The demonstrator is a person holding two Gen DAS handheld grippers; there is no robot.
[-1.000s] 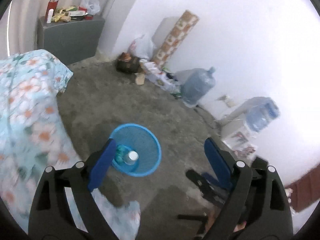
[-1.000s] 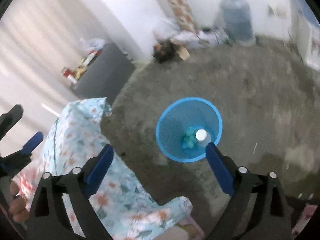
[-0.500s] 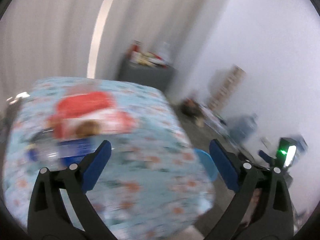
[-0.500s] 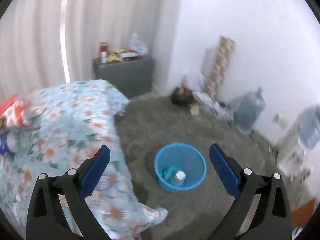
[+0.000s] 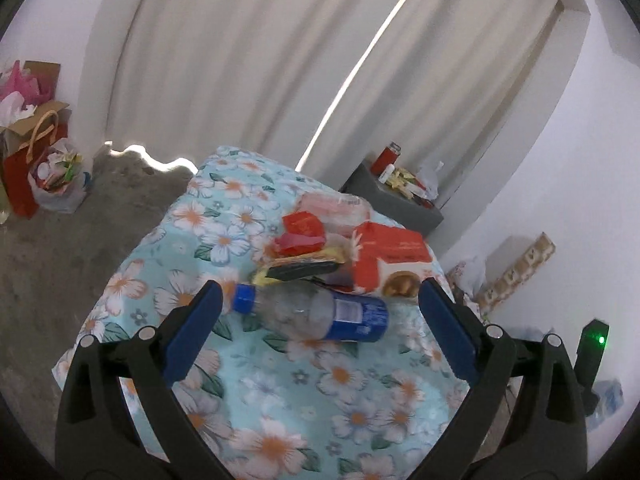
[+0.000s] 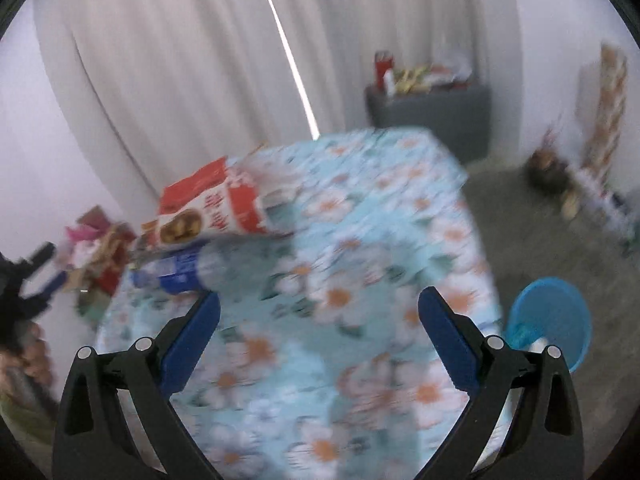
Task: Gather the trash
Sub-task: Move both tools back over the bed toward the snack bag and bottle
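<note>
A clear plastic bottle (image 5: 312,314) with a blue cap and blue label lies on its side on the floral tablecloth (image 5: 224,240). Behind it lie a red and white box (image 5: 390,258), red wrappers (image 5: 300,234) and a dark packet (image 5: 304,270). My left gripper (image 5: 320,332) is open and empty, its jaws either side of the bottle and just short of it. My right gripper (image 6: 320,336) is open and empty above the cloth; the bottle (image 6: 180,270) and box (image 6: 212,208) lie to its left. The blue bin (image 6: 552,320) stands on the floor at right.
A grey cabinet (image 5: 392,200) with clutter stands by the white curtain. Gift bags (image 5: 36,168) stand on the concrete floor at left. A patterned roll (image 6: 608,108) and loose rubbish lie by the far wall.
Both grippers have swung up from the blue bin on the floor to the table. The left one now faces the bottle and the trash pile. Both stay open.
</note>
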